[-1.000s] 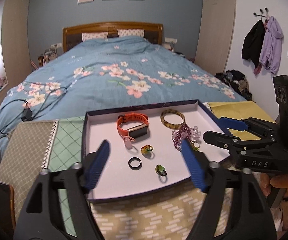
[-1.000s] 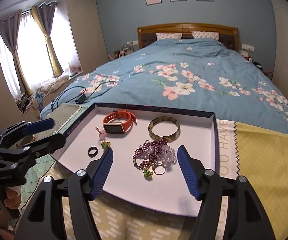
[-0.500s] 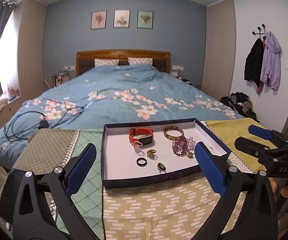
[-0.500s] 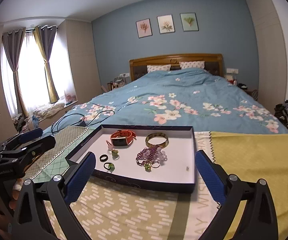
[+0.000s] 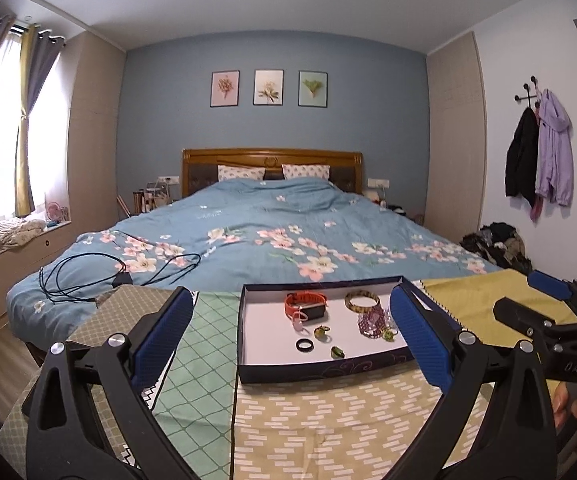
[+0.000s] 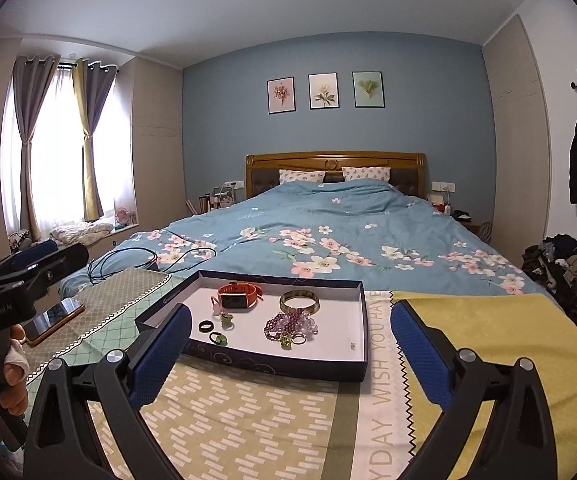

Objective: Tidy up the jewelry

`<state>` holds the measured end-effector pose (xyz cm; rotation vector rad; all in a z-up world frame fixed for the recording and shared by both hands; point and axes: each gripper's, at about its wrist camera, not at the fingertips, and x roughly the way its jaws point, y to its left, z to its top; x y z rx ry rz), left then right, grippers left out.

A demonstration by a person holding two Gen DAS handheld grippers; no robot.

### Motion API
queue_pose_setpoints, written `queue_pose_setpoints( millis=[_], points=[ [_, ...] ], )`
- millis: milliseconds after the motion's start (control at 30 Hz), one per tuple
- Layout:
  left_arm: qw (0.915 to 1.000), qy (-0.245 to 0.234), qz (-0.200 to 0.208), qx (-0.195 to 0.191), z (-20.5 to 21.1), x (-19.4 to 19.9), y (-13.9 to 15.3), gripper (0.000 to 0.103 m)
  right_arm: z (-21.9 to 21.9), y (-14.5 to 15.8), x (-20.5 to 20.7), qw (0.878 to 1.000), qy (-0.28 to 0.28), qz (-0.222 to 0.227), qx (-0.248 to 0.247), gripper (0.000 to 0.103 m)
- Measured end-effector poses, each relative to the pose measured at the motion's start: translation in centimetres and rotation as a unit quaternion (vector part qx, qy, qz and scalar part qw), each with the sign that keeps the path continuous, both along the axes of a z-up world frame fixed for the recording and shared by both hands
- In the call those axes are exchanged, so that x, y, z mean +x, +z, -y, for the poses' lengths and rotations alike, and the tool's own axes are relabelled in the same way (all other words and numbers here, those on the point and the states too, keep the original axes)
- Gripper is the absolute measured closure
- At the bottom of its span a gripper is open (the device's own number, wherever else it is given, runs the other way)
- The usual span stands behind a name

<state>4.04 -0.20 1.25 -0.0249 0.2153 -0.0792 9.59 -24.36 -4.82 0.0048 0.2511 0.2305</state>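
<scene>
Bedroom backdrop; I saw both the left gripper [image 5: 288, 332] and right gripper [image 6: 290, 344] with jaws wide, empty, short of the dark cardboard tray [image 6: 272, 364] holding jewelry on the patterned-cloth tabletop [image 6: 248, 412].

We hold the right claw [image 6: 290, 354] wide apart and empty, above the patterned cloth [image 6: 244, 412] on the table. Ahead lies the dark tray [image 6: 362, 324], containing an orange watch [image 6: 240, 295], a gold bangle [image 6: 299, 301], a purple bead bracelet [image 6: 290, 322], a black ring [image 6: 206, 325] and green rings [image 6: 218, 337]. The left claw [image 6: 44, 258] appears at the left edge, near a phone [image 6: 54, 318].
</scene>
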Motion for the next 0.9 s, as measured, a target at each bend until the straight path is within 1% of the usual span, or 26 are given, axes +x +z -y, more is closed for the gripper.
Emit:
queue_pose_setpoints(
  millis=[133,367,667,900],
  points=[
    [0.9999,0.009,0.009,-0.009,-0.2,-1.1,0.7,0.006,-0.1,0.2,-0.7,1.0,-0.005,0.009,-0.004,0.007],
    [0.9996,0.007,0.021,-0.015,-0.3,-2.8,1.3,0.006,0.0,0.5,-1.0,1.0,-0.005,0.018,0.0,0.007],
    [0.9996,0.005,0.026,-0.015,-0.2,-3.2,1.4,0.006,-0.2,0.5,-1.5,1.0,-0.008,0.024,-0.002,0.007],
    [0.9992,0.006,0.037,-0.013,0.1,-3.5,1.6,0.006,-0.2,0.8,-1.9,0.999,-0.013,0.033,-0.003,0.007]
  ],
)
